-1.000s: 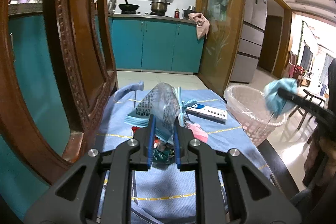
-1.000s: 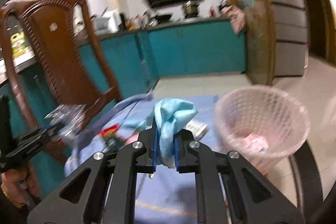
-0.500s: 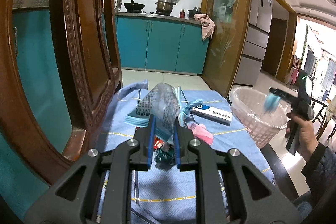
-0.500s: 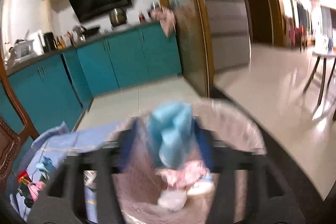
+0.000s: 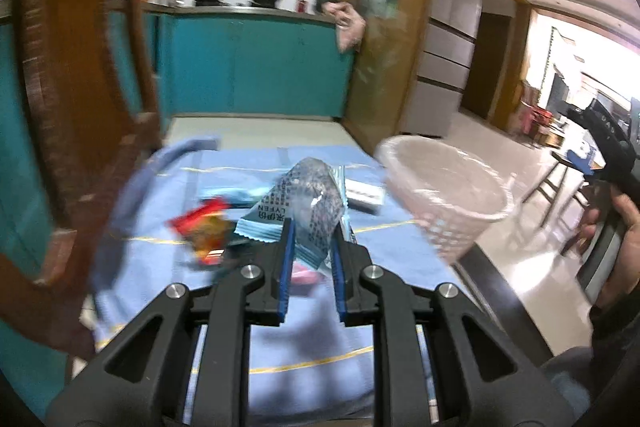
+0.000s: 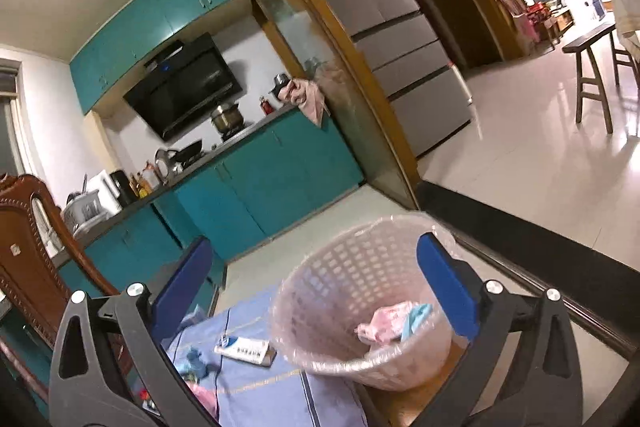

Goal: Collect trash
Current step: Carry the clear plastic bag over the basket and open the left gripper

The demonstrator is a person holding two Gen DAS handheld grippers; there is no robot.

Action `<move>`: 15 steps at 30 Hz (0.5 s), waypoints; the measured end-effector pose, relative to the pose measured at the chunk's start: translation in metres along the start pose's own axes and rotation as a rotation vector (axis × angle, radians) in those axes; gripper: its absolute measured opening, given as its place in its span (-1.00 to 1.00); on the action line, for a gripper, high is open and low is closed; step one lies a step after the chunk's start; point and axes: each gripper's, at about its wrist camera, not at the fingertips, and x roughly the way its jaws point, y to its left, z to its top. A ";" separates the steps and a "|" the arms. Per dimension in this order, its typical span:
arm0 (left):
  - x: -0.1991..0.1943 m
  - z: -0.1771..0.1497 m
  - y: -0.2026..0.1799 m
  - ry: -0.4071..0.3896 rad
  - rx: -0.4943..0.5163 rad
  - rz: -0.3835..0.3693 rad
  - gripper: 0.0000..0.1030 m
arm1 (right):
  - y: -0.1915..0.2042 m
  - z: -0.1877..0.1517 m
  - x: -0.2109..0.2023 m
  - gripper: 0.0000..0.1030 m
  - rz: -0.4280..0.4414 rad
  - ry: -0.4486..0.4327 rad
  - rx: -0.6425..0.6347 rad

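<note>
Left wrist view: the left claw (image 5: 310, 247) is clamped on a printed plastic wrapper (image 5: 308, 203), lifted clear of the blue cloth (image 5: 240, 211) on the desk, presumably for carrying to the basket (image 5: 448, 195) at two o'clock. A red wrapper (image 5: 204, 223) lies at ten o'clock.

Right wrist view: the right claw (image 6: 312, 291), its jaws just opened wide, holds nothing. Pink and blue scraps (image 6: 394, 319) lie inside the basket (image 6: 340, 267) ahead; a white box (image 6: 244, 349) remains at nine o'clock.

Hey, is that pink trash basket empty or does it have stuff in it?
Not empty: the pink basket holds crumpled pink and blue trash at its bottom.
</note>
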 end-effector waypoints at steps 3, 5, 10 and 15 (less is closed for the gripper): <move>0.026 0.018 -0.040 0.018 0.023 -0.098 -0.65 | -0.002 0.002 -0.010 0.93 -0.013 -0.064 0.015; 0.053 0.040 -0.079 0.011 0.071 -0.155 -0.65 | -0.009 0.004 -0.015 0.93 -0.032 -0.104 0.040; 0.126 0.093 -0.155 0.018 0.105 -0.248 -0.03 | -0.020 0.005 -0.018 0.93 -0.073 -0.138 0.069; 0.174 0.099 -0.171 0.100 0.082 -0.195 0.81 | -0.022 0.006 -0.014 0.93 -0.067 -0.120 0.050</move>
